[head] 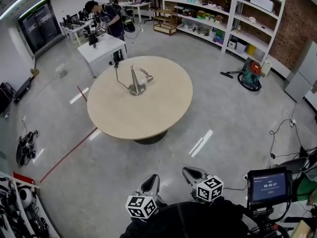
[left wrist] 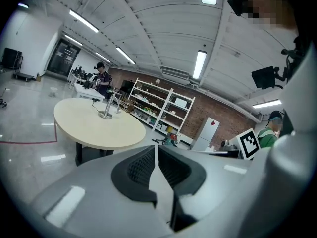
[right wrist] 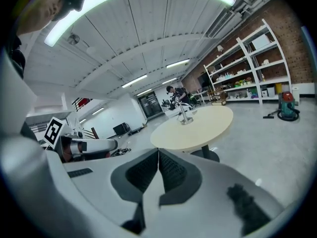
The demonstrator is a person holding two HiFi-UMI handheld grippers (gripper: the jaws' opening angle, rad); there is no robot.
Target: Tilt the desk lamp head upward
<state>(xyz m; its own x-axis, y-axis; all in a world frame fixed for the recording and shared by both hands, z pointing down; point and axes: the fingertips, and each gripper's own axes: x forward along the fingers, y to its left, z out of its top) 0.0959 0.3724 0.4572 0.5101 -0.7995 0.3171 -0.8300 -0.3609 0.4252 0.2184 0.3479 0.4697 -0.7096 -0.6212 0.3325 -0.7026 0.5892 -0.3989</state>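
Note:
A silver desk lamp (head: 136,81) stands on a round beige table (head: 158,113), its head bent over to the right and a black cord trailing off the left edge. It shows small in the left gripper view as the lamp (left wrist: 106,108) and in the right gripper view as the lamp (right wrist: 185,114). Both grippers hover low at the bottom of the head view, well short of the table. My left gripper (head: 153,179) is shut with nothing in it. My right gripper (head: 187,171) is also shut and empty. The pads (left wrist: 148,165) meet in each gripper view.
A person works at a white bench (head: 101,46) beyond the table. Shelves (head: 218,14) line the back wall, with a vacuum cleaner (head: 249,76) on the floor. A red floor line (head: 69,152) runs left. A small screen (head: 269,186) sits at my right.

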